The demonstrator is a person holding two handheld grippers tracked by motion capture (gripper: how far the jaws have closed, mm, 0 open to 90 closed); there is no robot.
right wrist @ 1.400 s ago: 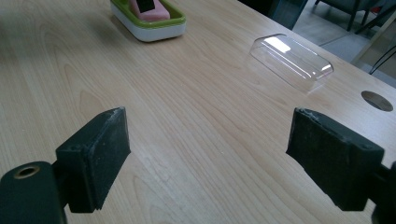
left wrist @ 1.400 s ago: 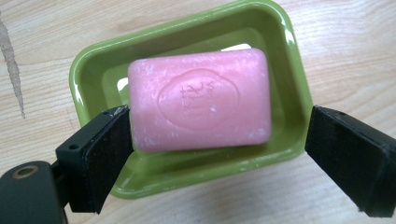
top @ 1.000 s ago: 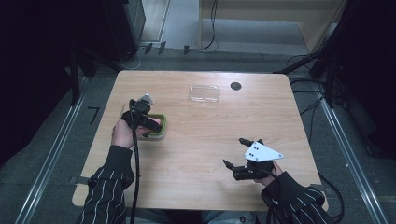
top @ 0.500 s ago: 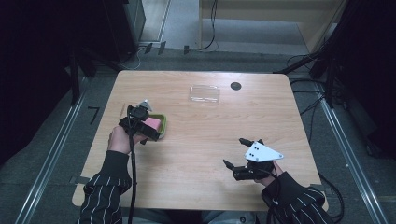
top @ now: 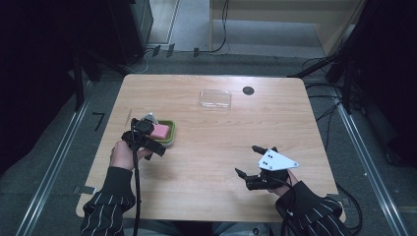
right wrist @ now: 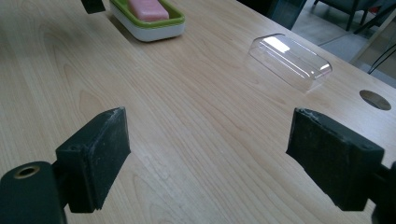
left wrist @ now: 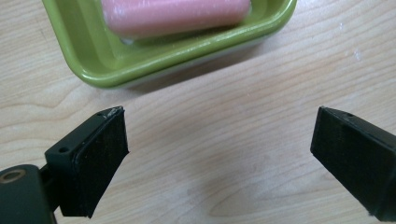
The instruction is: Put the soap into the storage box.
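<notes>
Pink soap bar (top: pixel 160 131) lying in green soap dish (top: pixel 171 136). Clear lid (top: pixel 215 98) well apart from dish, not fitted; covering judged outstanding. Left gripper (left wrist: pixel 219 154) spread wide, empty, just beside dish. Right gripper (right wrist: pixel 208 154) likewise agape, empty, well apart from dish.

a green soap dish (top: pixel 166 133) with a white underside is seen on the left part of the desk (top: pixel 206 162), lying flat; a pink bar of soap (top: pixel 160 131) is held inside it, lengthwise, its rounded edges kept within the rim; the bar (left wrist: pixel 175 15) is seen resting against the dish (left wrist: pixel 100 60) floor in the left gripper view; a clear plastic lid (top: pixel 215 98) is laid by itself near the far edge of the desk, well apart from the dish; it (right wrist: pixel 290 59) is set hollow side down.
</notes>
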